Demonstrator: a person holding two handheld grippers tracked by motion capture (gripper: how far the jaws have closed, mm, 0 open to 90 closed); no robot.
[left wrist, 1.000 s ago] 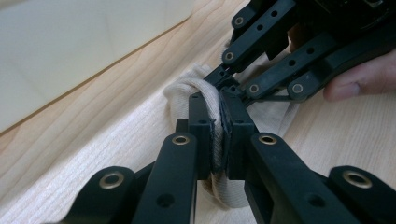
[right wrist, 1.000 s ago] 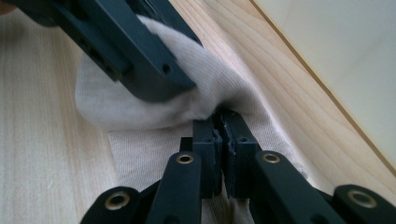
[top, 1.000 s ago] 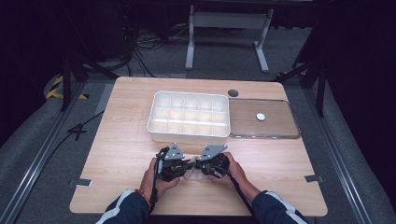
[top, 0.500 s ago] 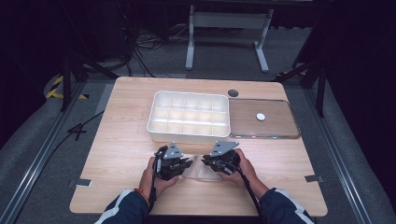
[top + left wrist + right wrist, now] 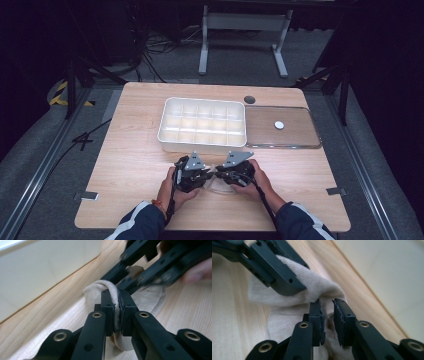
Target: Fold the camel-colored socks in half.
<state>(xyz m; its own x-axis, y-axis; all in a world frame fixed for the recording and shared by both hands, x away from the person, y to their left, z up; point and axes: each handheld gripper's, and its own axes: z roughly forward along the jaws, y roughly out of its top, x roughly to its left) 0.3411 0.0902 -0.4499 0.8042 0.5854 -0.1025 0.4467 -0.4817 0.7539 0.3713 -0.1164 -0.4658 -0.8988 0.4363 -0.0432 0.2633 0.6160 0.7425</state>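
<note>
A cream knitted cloth point(image 5: 100, 288) lies on the wooden table point(image 5: 130, 150) just in front of the white tray. My left gripper point(image 5: 117, 312) is shut on a bunched fold of it, the fabric squeezed between the pads. My right gripper point(image 5: 327, 315) faces it from the other side. Its jaws have just been opening and now stand a narrow gap apart, with the cloth point(image 5: 292, 307) in the gap but not pressed. In the high view the left gripper point(image 5: 202, 179) and right gripper point(image 5: 220, 176) meet tip to tip over the cloth point(image 5: 215, 186).
A white compartment tray point(image 5: 200, 100) stands just beyond the grippers. To its right lies a clear lid point(image 5: 300, 137) with a small white disc point(image 5: 279, 125) on it. A dark round hole point(image 5: 249, 99) sits near the table's far edge.
The two grippers stand slightly farther apart than a second ago, and a bit of pale cloth shows between them.
</note>
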